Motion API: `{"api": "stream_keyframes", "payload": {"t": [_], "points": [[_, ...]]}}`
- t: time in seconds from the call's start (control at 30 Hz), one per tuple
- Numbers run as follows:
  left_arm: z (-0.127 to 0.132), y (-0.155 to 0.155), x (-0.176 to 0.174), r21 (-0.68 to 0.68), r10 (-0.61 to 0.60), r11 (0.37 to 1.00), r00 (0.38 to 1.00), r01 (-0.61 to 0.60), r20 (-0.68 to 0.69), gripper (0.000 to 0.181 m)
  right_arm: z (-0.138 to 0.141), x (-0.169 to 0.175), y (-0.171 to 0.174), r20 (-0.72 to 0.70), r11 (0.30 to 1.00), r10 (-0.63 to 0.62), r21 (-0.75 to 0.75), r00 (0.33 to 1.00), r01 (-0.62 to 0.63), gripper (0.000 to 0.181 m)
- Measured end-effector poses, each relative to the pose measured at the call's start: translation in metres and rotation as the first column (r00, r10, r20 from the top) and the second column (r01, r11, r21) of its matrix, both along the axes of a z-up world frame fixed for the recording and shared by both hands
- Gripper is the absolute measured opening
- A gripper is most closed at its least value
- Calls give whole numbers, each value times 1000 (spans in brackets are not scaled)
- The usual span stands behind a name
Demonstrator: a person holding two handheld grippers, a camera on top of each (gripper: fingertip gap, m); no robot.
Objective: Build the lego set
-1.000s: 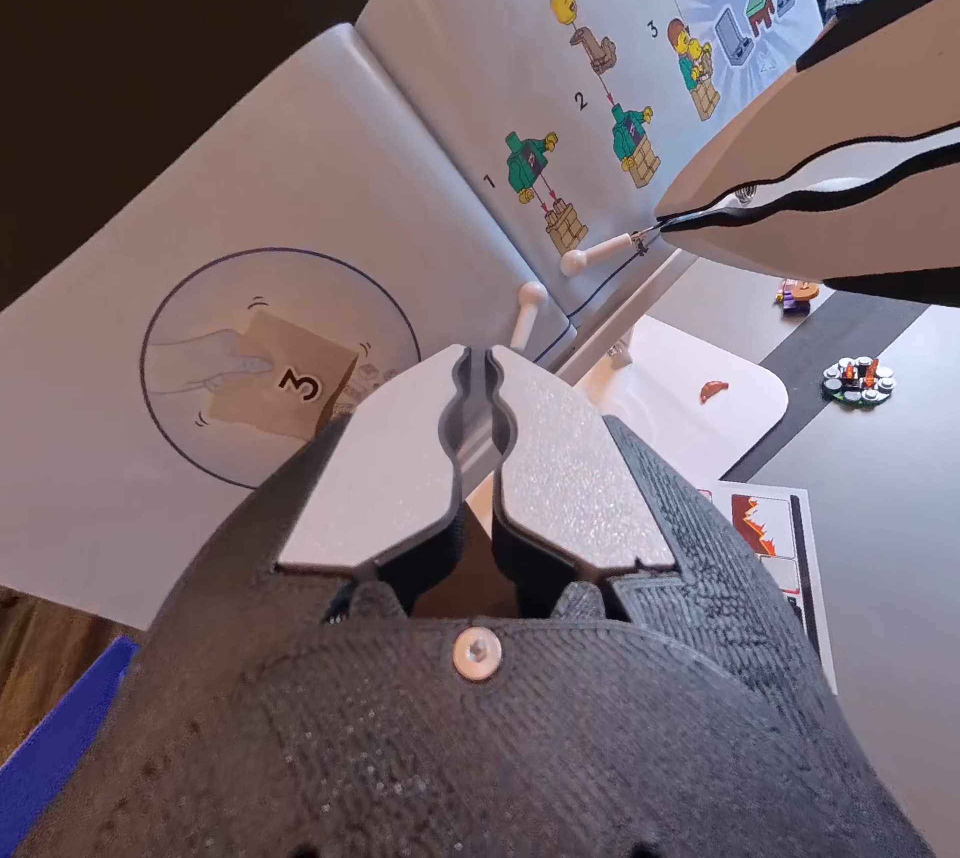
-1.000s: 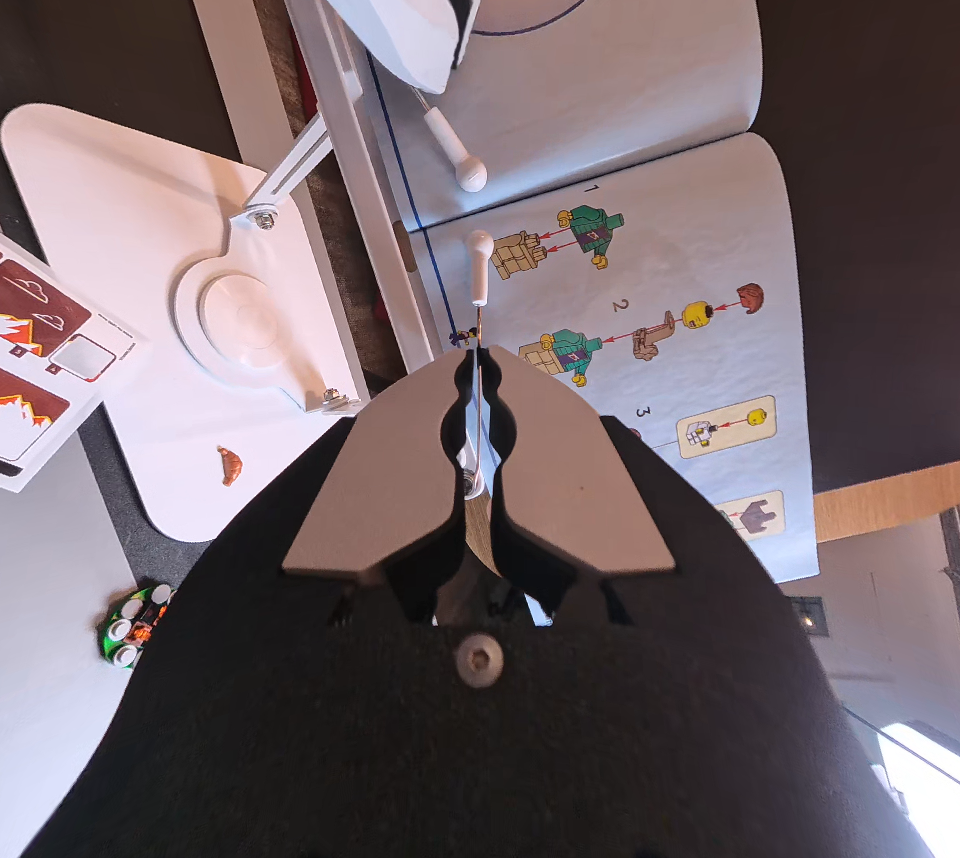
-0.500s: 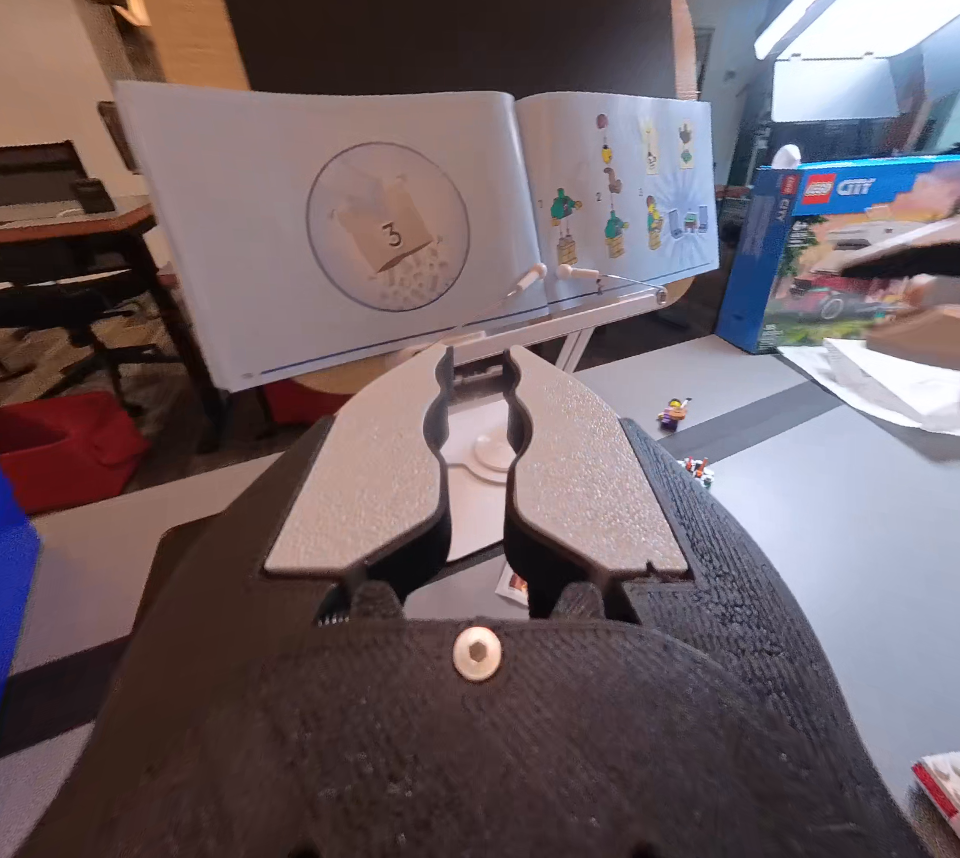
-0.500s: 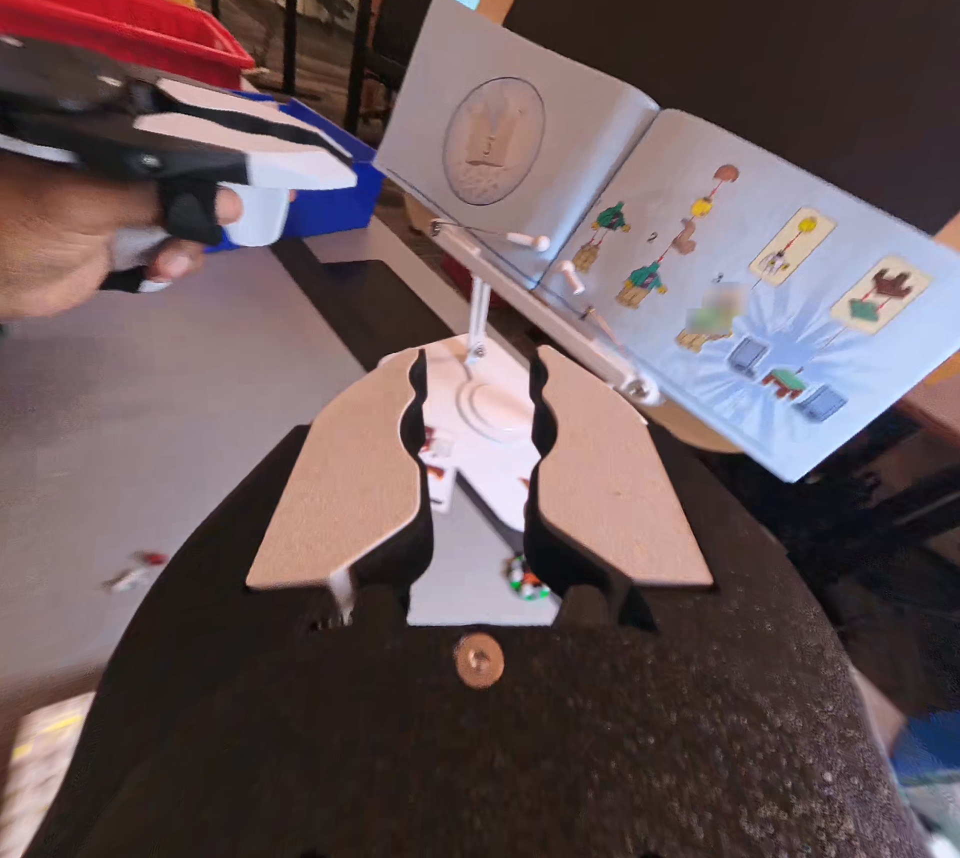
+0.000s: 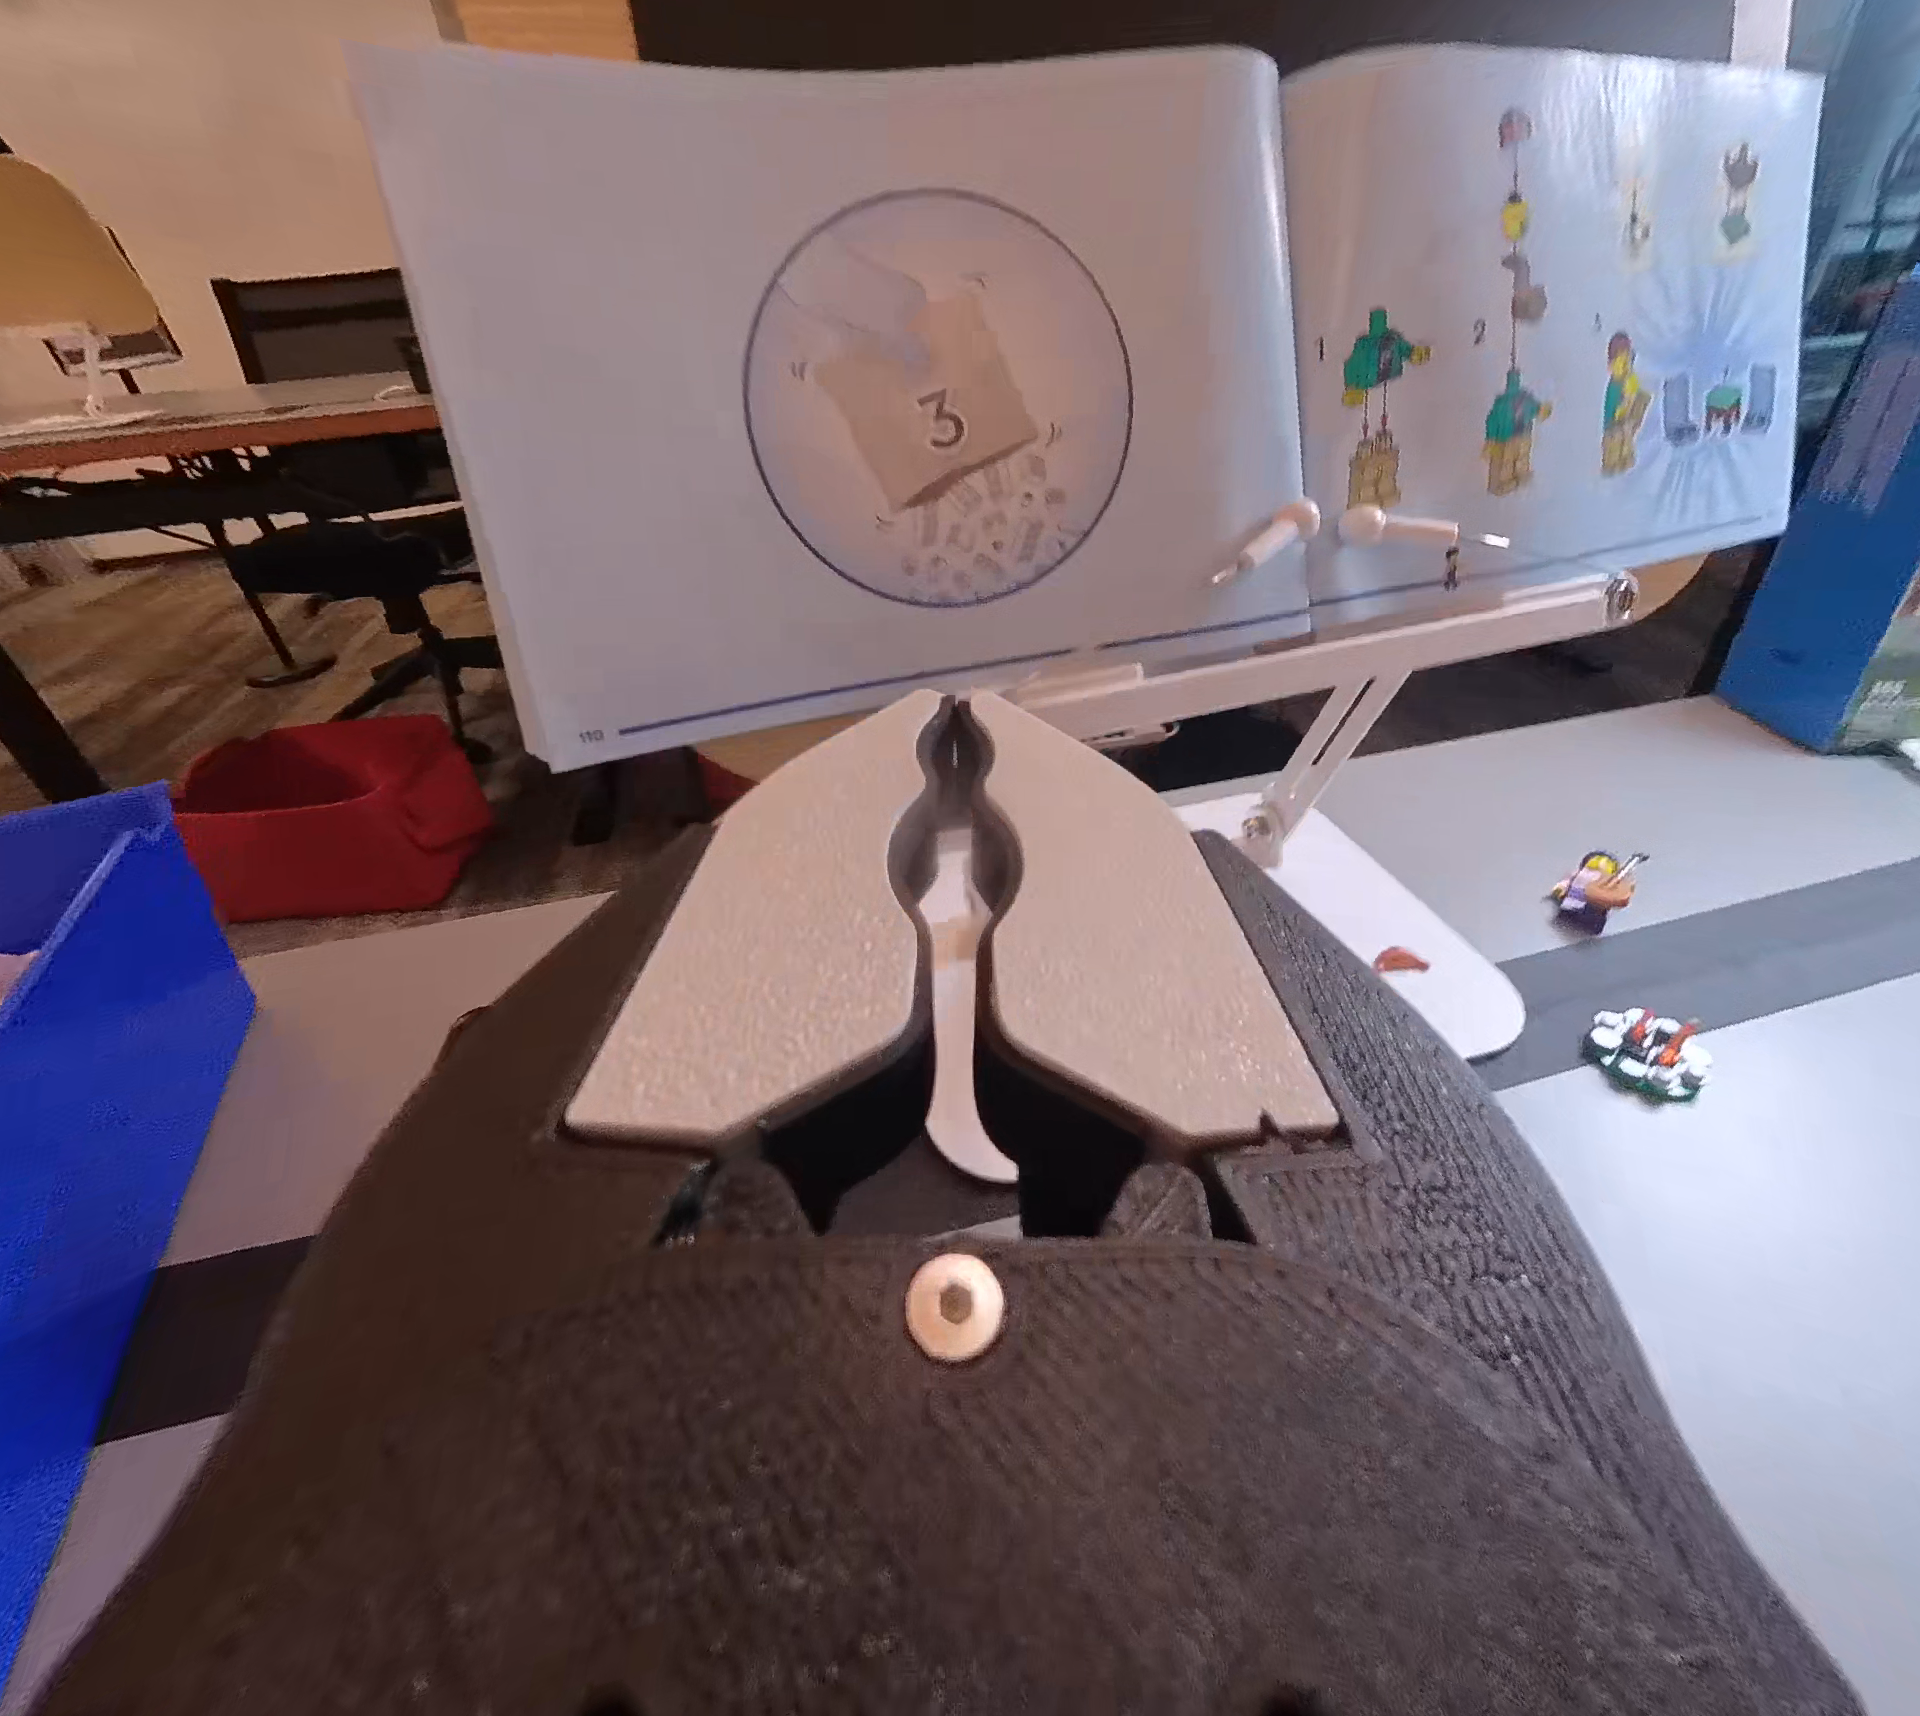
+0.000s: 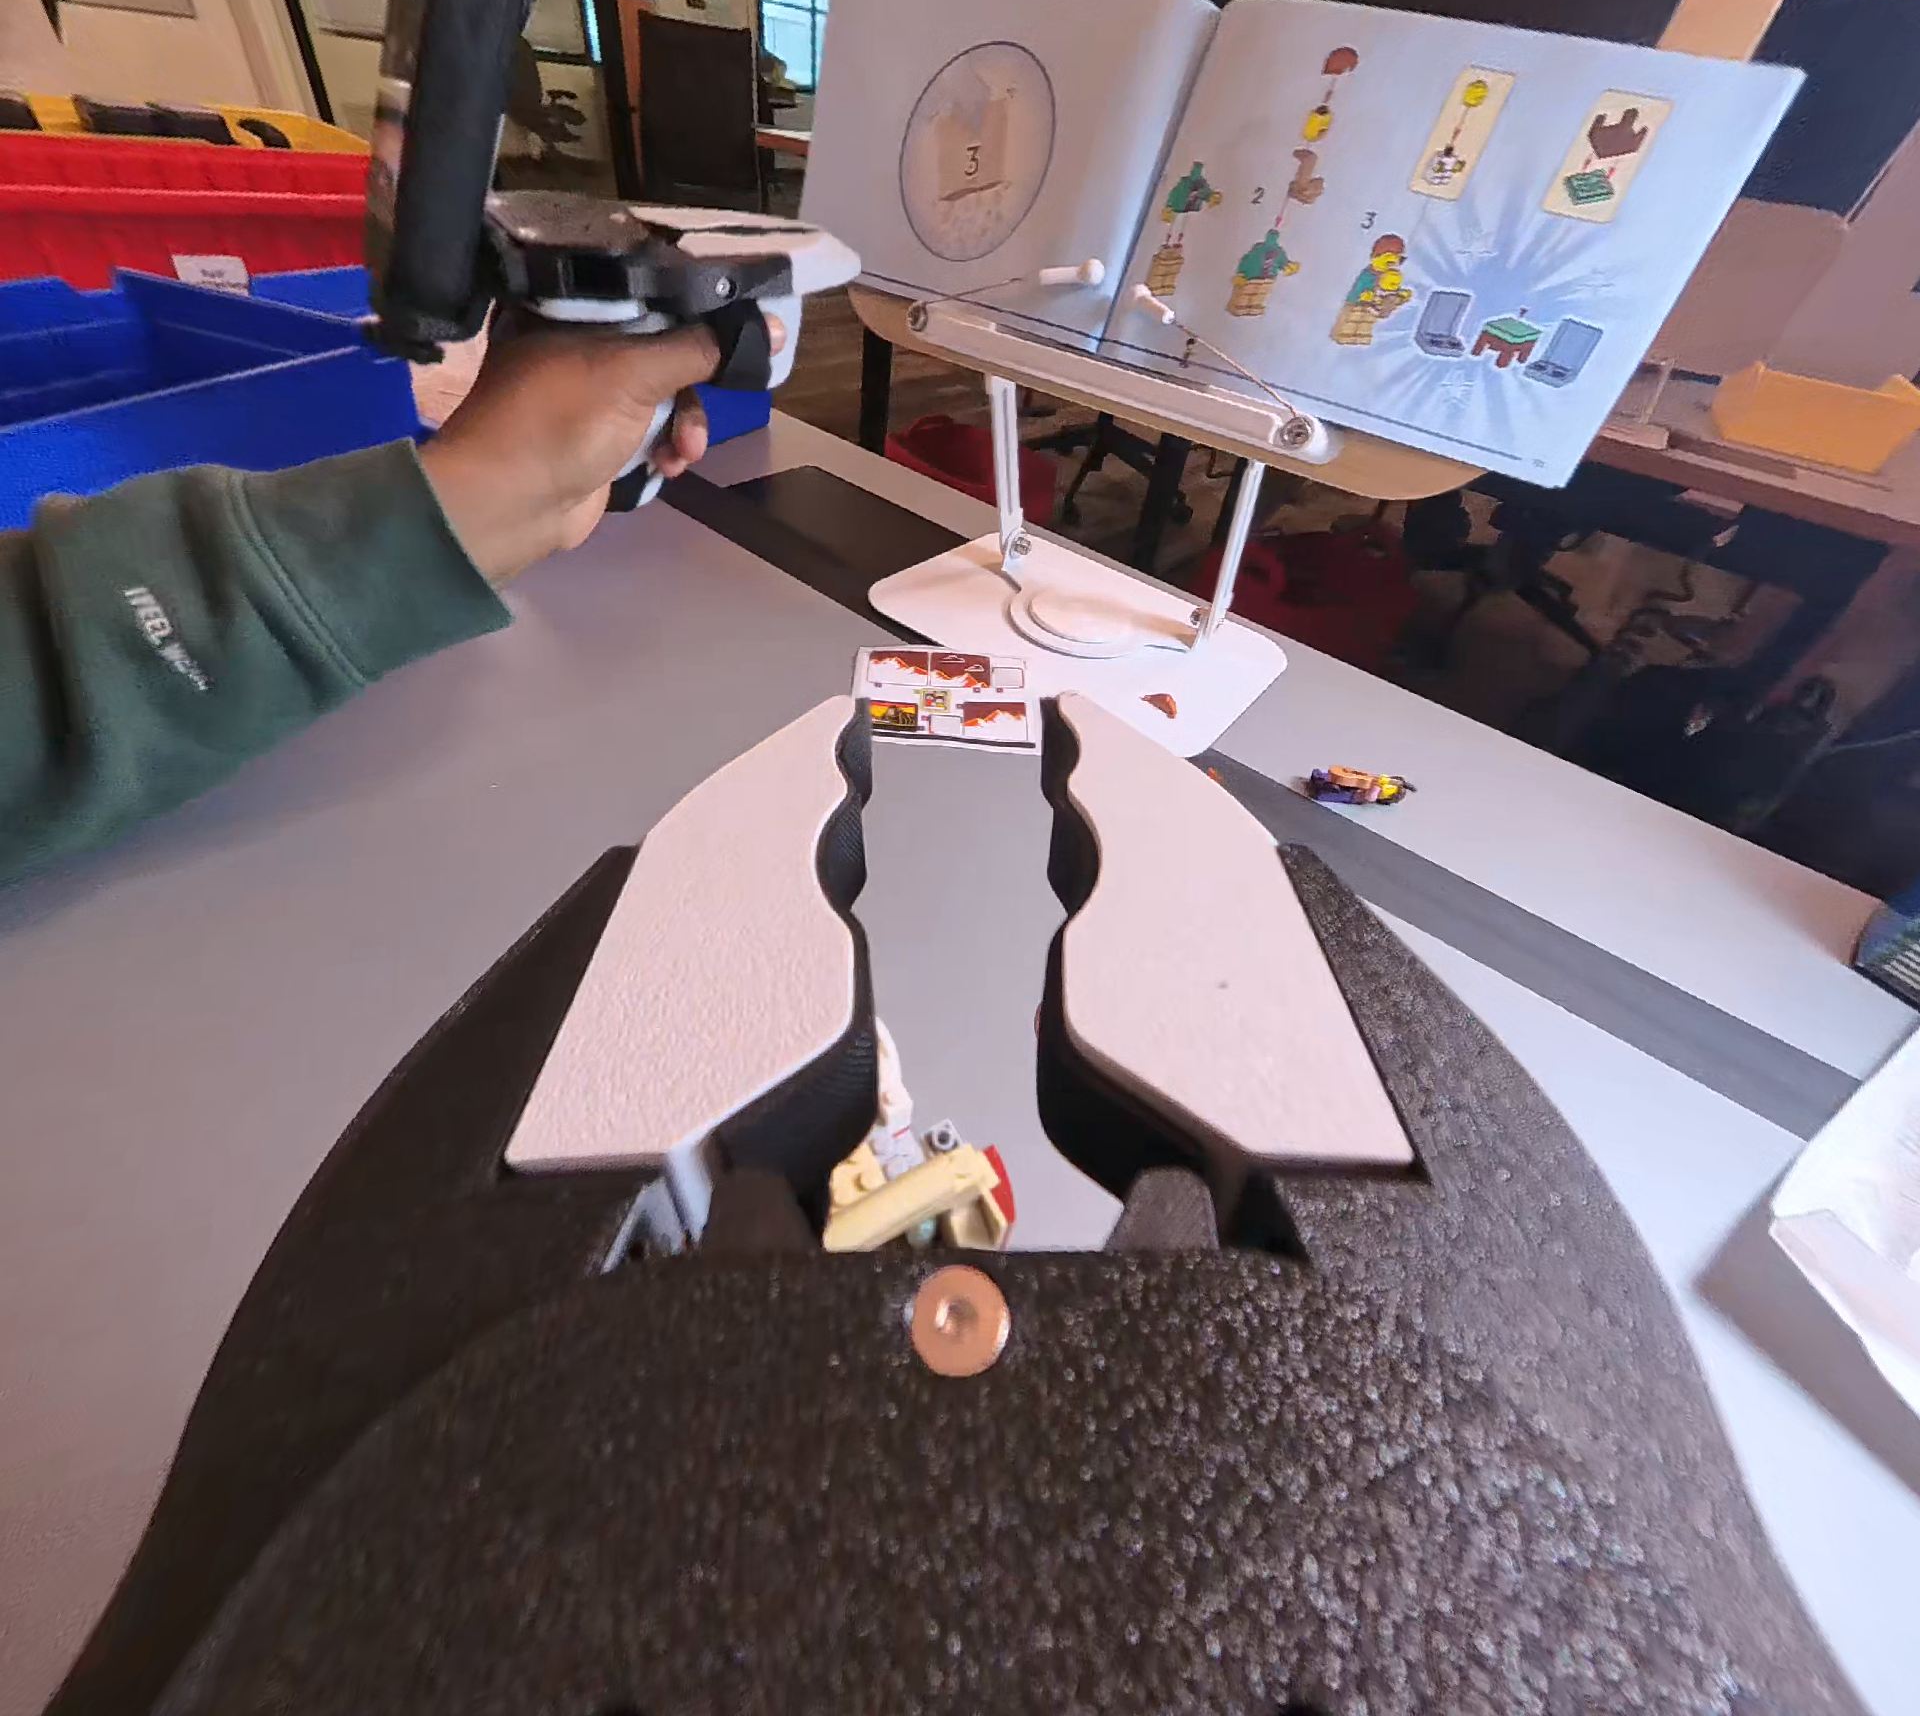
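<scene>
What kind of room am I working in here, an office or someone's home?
Most likely a shared office or lab workspace, not a home. Beyond the grey table stand other desks with office chairs, and blue storage bins and a red storage bin are lined up alongside.

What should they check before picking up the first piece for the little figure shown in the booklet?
1. Instruction booklet open on its stand, figure steps showing: ok.
2. Right tool open and empty, ready to grasp: ok.
3. Left tool free: shut with nothing between its fingers; must open first: not ok.
4. Loose bricks near the right tool: ok, though whether they are the right ones: cannot tell.
5. Small brown piece on the stand's base, reachable: ok.
</scene>
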State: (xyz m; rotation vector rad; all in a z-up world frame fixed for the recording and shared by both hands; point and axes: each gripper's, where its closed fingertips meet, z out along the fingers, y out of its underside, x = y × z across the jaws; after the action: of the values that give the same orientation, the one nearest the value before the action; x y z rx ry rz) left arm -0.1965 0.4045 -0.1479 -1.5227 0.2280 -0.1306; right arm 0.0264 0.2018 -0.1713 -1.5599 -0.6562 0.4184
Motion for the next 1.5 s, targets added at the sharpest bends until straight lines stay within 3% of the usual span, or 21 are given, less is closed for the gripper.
{"api": "stream_keyframes", "payload": {"t": [0.43, 0.63, 0.77, 1.0, 1.17, 1.3, 1.5], "points": [[-42, 3, 7, -11, 5, 1000, 998, -6, -57, 0, -29, 34, 30, 20, 997, -79, -17, 997, 80, 32], [-41, -1, 13, 20, -18, 1000, 999, 19, -47, 0, -37, 38, 35, 2, 994, -88, -62, 996, 88, 33], [-33, -8, 16, 47, -19, 999, 997, 22, -71, 0, -24, 42, 34, -4, 994, -110, -9, 994, 110, 33], [-2, -61, 26, 63, -117, 991, 993, 115, 30, 2, -12, 34, 25, -10, 995, -84, 57, 996, 85, 33], [-16, -111, 35, 40, -183, 982, 983, 182, 10, 9, -12, 48, 30, -6, 992, -107, 69, 994, 107, 32], [-54, -127, 38, -4, -196, 981, 977, 196, -87, 10, -26, 83, 51, 25, 980, -194, 43, 981, 193, 32], [-66, -123, 37, -34, -172, 985, 980, 169, -104, 17, -38, 226, 98, 28, 873, -487, 65, 873, 484, 36]]}}
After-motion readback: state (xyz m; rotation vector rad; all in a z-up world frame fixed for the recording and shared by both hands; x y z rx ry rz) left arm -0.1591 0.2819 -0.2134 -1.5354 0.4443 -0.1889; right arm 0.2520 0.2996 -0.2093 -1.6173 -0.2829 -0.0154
